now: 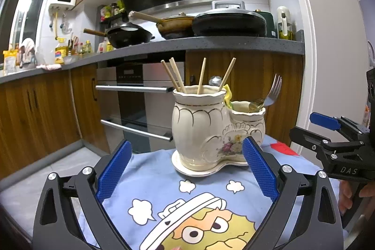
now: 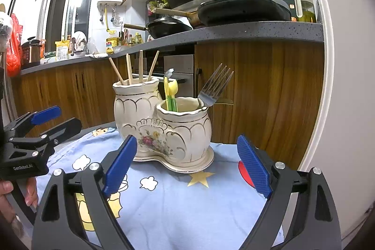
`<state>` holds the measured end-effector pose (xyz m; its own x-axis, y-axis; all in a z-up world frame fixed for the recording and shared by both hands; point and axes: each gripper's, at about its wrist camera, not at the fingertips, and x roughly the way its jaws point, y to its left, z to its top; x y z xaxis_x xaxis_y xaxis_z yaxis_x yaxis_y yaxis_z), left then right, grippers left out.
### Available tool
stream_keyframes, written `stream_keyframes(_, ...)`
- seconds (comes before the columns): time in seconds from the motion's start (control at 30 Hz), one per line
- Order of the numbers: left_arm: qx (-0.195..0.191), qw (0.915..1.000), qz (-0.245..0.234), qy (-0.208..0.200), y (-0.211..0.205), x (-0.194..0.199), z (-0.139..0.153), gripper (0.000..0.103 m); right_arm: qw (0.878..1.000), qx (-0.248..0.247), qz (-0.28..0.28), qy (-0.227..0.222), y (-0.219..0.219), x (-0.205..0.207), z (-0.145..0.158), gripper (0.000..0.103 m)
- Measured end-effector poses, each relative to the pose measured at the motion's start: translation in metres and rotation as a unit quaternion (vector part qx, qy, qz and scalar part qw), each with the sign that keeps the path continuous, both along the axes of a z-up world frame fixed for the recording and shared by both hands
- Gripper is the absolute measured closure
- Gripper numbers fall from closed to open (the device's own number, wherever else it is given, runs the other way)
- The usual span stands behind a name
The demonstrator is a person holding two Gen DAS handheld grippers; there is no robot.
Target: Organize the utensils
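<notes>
Ahead of both grippers, a cream utensil holder stands on the cloth-covered surface — beyond the fingertips, untouched. Left gripper and right gripper jaws gape wide — empty.

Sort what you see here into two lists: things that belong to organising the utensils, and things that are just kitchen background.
Belongs to the job:
- ceramic utensil holder
- chopsticks in its taller pot
- fork in the shorter pot
- yellow-green plastic utensils
- left claw and right claw, both open and empty

Just lying about:
- pans on the counter
- oil bottle
- oven
- cartoon tablecloth
</notes>
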<state>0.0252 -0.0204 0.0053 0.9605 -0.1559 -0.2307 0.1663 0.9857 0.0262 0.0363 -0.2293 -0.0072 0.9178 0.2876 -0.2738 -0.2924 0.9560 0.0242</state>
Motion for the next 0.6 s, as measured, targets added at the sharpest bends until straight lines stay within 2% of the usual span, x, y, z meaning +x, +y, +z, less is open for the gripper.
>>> stream_keyframes(0.6, -0.001, 1.0, 0.001, -0.001, 0.0, -0.0005, 0.0, 0.008, 1.0, 0.0, 0.0, 0.0, -0.0001, 0.0003, 0.0, 0.017)
